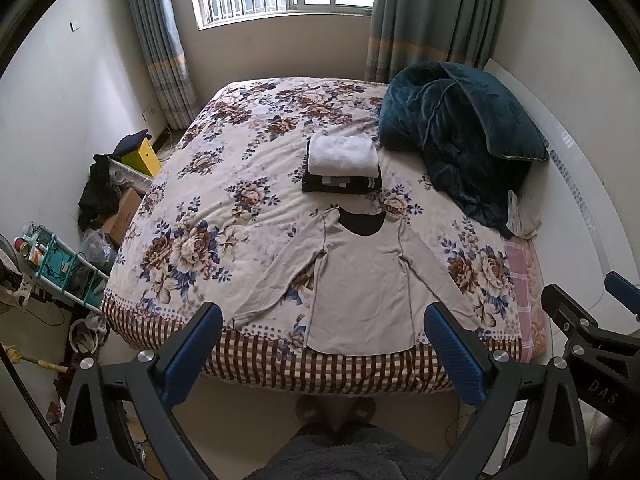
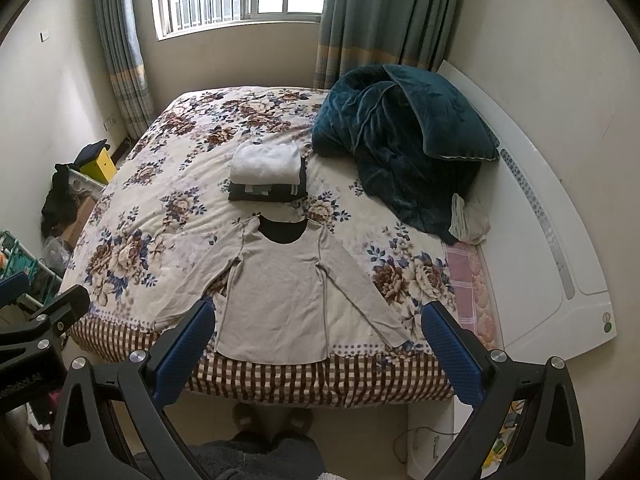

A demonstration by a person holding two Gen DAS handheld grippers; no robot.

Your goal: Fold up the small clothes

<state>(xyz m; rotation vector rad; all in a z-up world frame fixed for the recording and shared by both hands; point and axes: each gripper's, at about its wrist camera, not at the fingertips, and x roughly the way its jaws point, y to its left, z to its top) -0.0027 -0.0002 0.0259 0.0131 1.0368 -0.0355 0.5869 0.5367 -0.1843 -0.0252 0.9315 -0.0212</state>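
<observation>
Left wrist view. Small bedroom, barred window, grey-blue curtains. Bed [image 1: 240,168] with floral cover fills the frame. Beige long-sleeved shirt [image 1: 360,280] lies flat at the near edge, collar toward the window, hem at the checked border, sleeves angled out and down. Long axis runs straight away from the person. Beyond the collar, a folded stack [image 1: 343,168]: white piece on a dark one. Teal blanket [image 1: 460,136] heaped far right. Left tool [image 1: 324,356] hangs above the floor short of the bed, spread wide, empty; shirt body lies dead ahead between its fingers.

Right wrist view. Same bed, shifted leftward. Right tool [image 2: 318,354] also spread wide, holding nothing, clear of the cloth. Shirt hem sits ahead and slightly left of its centre; right sleeve cuff ends near the right finger. Judgement: both tools about equally near; each sleeve falls to its own side's tool, fold inward across the long axis.
</observation>
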